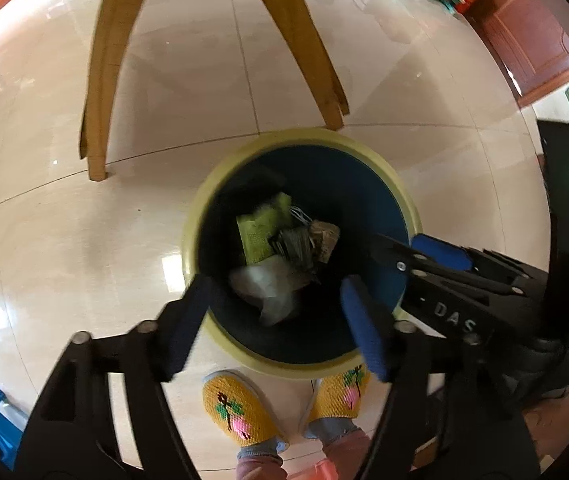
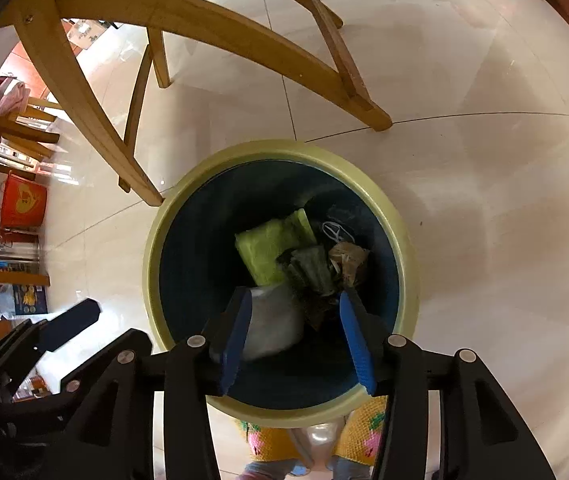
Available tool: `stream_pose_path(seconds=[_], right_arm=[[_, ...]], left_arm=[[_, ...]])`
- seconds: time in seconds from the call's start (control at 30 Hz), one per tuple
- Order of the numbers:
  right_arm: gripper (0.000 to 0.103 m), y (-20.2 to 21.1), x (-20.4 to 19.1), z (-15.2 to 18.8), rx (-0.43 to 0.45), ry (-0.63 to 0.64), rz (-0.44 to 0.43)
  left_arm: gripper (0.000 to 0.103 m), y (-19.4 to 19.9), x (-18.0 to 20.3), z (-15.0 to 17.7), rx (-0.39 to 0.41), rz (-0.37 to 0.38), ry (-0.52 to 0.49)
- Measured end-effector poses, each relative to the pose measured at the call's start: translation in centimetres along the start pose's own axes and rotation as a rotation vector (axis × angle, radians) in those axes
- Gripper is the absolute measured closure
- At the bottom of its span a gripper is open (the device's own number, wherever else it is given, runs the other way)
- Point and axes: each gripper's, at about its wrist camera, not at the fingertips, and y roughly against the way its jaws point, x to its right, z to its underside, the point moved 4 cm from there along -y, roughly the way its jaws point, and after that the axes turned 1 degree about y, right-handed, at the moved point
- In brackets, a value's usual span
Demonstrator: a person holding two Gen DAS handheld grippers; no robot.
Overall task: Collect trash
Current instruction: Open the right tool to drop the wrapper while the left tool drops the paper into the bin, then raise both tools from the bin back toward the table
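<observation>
A round bin with a pale yellow rim [image 1: 200, 208] [image 2: 152, 240] and a dark blue inside stands on the tiled floor. Inside it lie a green packet [image 1: 262, 228] [image 2: 272, 246], a dark wrapper [image 1: 294, 246] [image 2: 310, 270], a brown wrapper [image 1: 326, 238] [image 2: 350, 260] and a crumpled whitish piece [image 1: 268, 288] [image 2: 274, 324]. My left gripper [image 1: 278, 324] hangs open over the bin's near rim, nothing between its fingers. My right gripper [image 2: 294, 340] is open above the bin, and the whitish piece shows blurred just past its left finger. In the left wrist view the right gripper's blue pad [image 1: 440, 252] reaches in from the right.
Wooden chair legs [image 1: 96, 92] [image 2: 348, 76] stand just beyond the bin. A person's feet in yellow knitted slippers [image 1: 236, 408] [image 2: 358, 436] are against the bin's near side. Cluttered shelves and a red box [image 2: 22, 200] lie at the far left, a wooden door [image 1: 524, 28] at the right.
</observation>
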Motion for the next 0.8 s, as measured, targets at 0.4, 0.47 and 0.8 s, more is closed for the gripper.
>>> stream_pose_path(seconds=[0.4,0.47,0.8], right_arm=[[0.056,5.2,-1.4,-0.5,0.043,0.048,0.016],[0.056,6.8,-1.5,-0.3,0.041,0.039,0.012],[0.056,19.7,-3.2,0.4,0.058,0.047,-0.011]], left_arm=[[0.035,6.2,0.0,0.4,0.075,-0.025,0.029],[0.035,8.2,0.2,0.8,0.079,-0.016,0.049],[0.022,22.1,1.7,1.5,0.138,-0.001,0.093]])
